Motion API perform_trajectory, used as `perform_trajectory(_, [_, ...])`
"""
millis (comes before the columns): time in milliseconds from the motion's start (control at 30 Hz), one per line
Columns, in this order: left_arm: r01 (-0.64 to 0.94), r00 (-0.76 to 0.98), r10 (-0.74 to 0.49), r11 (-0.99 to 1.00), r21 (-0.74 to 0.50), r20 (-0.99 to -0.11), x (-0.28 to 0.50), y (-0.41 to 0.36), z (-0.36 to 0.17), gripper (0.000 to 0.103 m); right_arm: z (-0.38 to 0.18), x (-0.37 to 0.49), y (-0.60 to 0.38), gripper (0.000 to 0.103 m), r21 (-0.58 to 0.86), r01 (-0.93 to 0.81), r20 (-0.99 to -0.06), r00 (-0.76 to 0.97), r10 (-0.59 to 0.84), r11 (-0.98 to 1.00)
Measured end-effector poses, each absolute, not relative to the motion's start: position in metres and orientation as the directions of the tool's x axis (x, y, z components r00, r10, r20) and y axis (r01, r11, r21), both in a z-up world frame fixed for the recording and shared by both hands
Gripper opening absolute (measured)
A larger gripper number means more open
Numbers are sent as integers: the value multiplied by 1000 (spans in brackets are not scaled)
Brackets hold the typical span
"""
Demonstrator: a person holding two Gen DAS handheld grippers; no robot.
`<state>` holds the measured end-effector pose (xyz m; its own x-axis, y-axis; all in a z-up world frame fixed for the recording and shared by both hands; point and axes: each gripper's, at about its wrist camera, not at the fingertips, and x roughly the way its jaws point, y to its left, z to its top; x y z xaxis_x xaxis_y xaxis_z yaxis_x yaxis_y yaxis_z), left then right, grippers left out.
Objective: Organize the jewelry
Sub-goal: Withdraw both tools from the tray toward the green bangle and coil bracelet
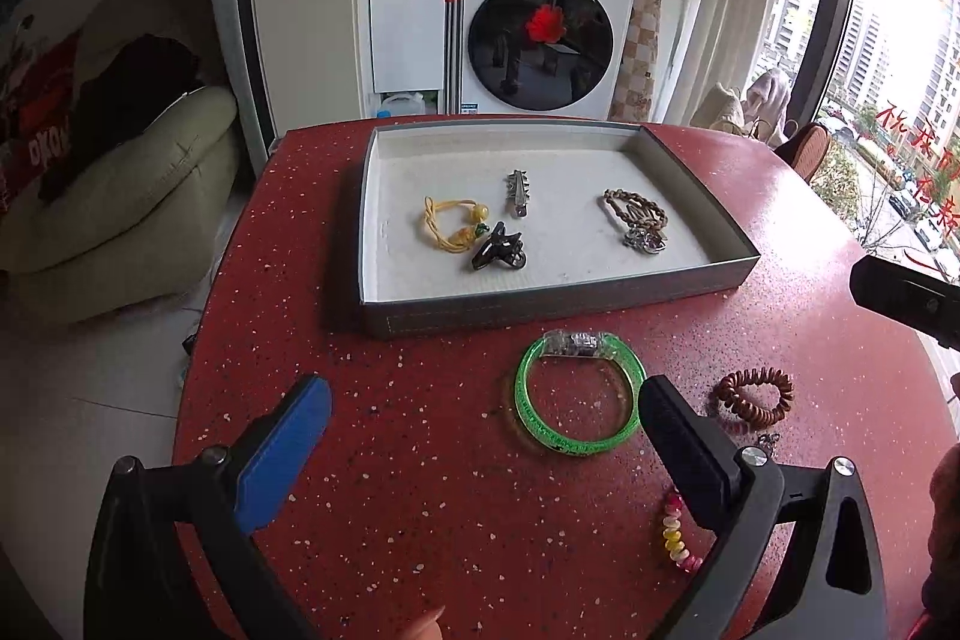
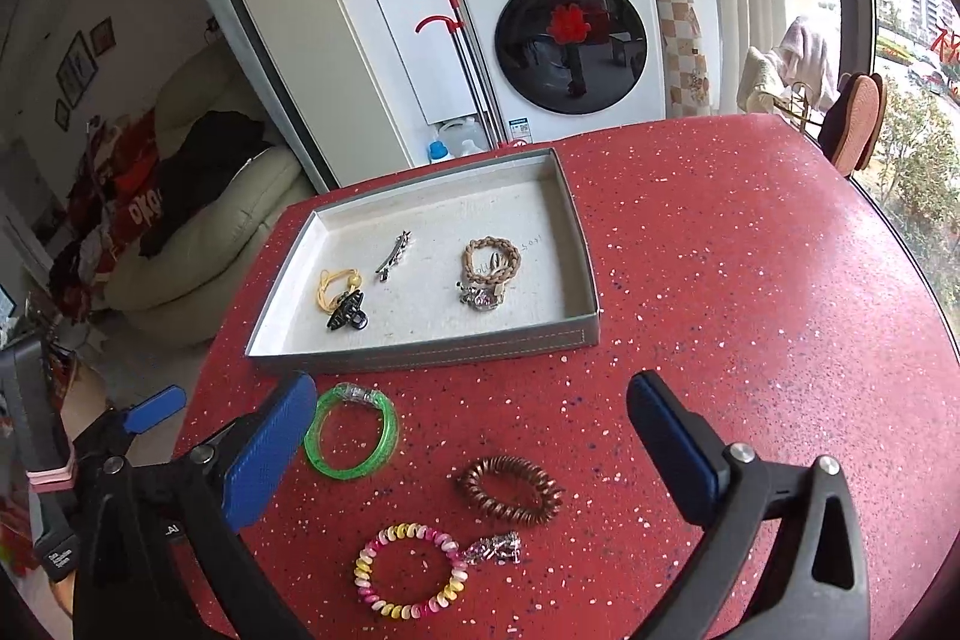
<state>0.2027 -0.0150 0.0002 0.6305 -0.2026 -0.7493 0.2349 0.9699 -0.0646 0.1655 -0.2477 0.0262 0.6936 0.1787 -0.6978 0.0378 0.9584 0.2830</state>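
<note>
A red speckled table (image 2: 720, 280) carries everything. A shallow grey tray (image 2: 456, 349) sits on it toward the far side. Just in front of the tray lies a green bangle (image 2: 351, 433). Further from the tray, toward the near edge, lie a brown coil band (image 2: 510, 490), a pink-and-yellow coil band (image 2: 408, 571) and, touching that one, a small silver trinket (image 2: 495, 549).

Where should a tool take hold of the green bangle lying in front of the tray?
Probably from above, pinching the plain green band of the green bangle across its thickness, one finger inside the ring. It lies flat on the table, and its clear clasp looks bulkier.
</note>
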Motion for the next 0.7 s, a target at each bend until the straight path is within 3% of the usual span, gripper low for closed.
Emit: perform_trajectory(700, [148, 495, -162, 984, -101, -854, 210, -13, -43, 103, -23, 138, -262, 103, 228, 42, -818, 549, 169, 973])
